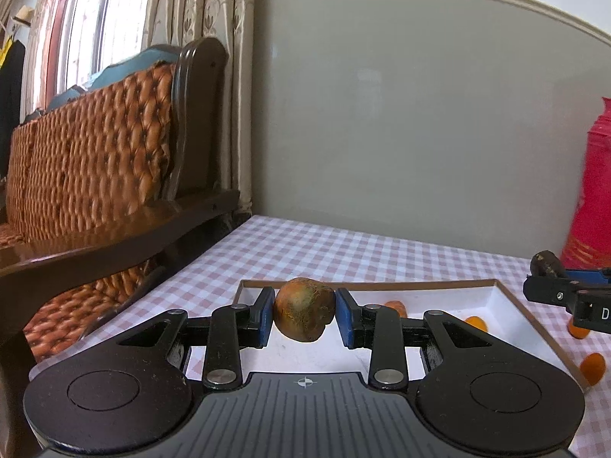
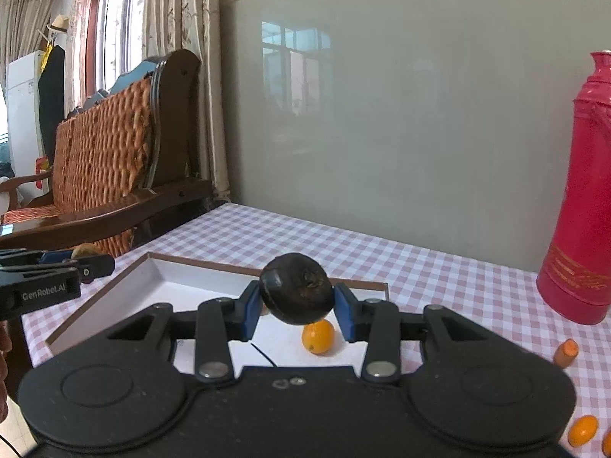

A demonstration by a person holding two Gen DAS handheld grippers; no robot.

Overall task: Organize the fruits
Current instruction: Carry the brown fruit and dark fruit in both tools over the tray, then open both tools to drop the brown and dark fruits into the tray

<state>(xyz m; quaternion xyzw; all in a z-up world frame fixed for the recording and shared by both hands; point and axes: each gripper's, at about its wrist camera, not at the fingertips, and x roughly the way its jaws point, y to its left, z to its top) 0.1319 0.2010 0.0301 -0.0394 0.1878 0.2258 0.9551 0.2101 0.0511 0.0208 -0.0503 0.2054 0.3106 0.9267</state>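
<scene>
My left gripper is shut on a brownish-orange round fruit, held above the near end of a white tray with a brown rim. My right gripper is shut on a dark, almost black round fruit, held above the same tray. A small orange kumquat lies in the tray below the dark fruit. In the left wrist view, two kumquats lie in the tray, and the right gripper with its dark fruit shows at the right edge.
The table has a pink-and-white checked cloth. A red thermos stands at the right by the wall. Loose kumquats and an orange piece lie on the cloth right of the tray. A wooden wicker bench stands left of the table.
</scene>
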